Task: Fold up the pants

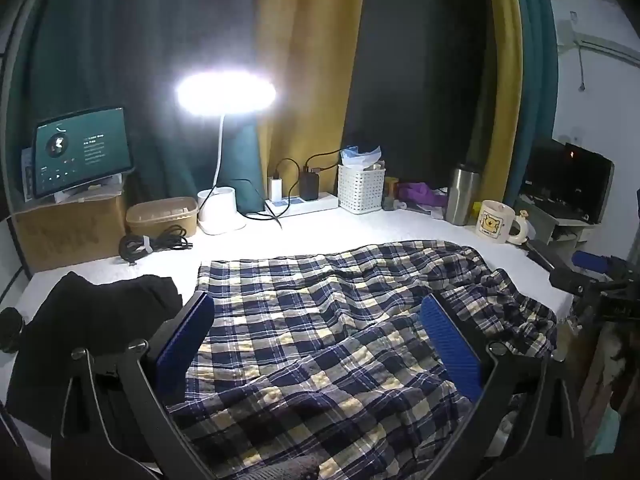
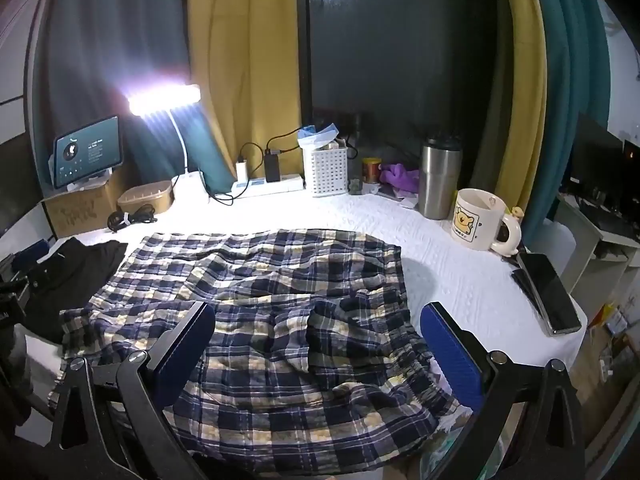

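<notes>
Hovering both spread, empty grippers, left (image 1: 316, 344) and right (image 2: 318, 350), over the pants (image 2: 256, 304) at lower centre; they run left to right across the table (image 2: 460, 276), the bunched end likely nearer my right.

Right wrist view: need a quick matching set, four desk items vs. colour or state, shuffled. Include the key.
Items:
1. pants
2. mug
3. tumbler
4. lamp

Descriptions:
A. steel, upright
B. switched on
C. navy plaid, spread flat
D. cream, bear picture

Pairs: 1-C, 2-D, 3-A, 4-B
</notes>
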The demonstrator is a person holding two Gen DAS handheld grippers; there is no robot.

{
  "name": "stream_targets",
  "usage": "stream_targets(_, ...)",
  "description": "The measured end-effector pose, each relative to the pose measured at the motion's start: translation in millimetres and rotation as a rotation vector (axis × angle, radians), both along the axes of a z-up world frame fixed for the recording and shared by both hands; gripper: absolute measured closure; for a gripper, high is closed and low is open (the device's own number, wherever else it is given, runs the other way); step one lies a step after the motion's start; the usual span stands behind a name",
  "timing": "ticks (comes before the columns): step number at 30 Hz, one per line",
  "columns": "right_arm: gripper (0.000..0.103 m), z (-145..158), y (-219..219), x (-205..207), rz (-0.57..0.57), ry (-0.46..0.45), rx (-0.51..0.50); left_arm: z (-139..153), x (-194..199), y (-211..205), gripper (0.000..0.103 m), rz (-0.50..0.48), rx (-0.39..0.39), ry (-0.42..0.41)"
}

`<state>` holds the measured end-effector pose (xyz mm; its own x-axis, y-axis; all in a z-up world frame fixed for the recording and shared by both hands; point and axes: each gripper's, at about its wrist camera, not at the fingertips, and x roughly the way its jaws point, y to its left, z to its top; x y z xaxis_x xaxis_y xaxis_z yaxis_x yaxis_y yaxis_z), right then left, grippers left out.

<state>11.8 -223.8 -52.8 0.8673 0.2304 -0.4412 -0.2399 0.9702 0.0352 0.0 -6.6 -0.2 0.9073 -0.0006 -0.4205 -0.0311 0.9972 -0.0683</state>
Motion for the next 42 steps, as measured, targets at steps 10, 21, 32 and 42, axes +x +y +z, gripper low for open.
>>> stream_targets(10,0.0,6,-1,-3,0.004,-0.008,0.002,2,-2,2,0.001,0.03,0.004,-0.022)
stream_targets(21,0.0,8,0,-5,0.005,-0.015,0.003,1,-2,0,0.001,0.03,0.026,0.006)
stream_targets(32,0.0,9,-1,-6,0.005,-0.018,0.005,1,-3,-1,0.001,0.036,0.028,0.005)
stream_targets(42,0.0,13,0,-9,0.005,-0.024,0.006,3,-5,-2,0.001,0.056,0.045,-0.011)
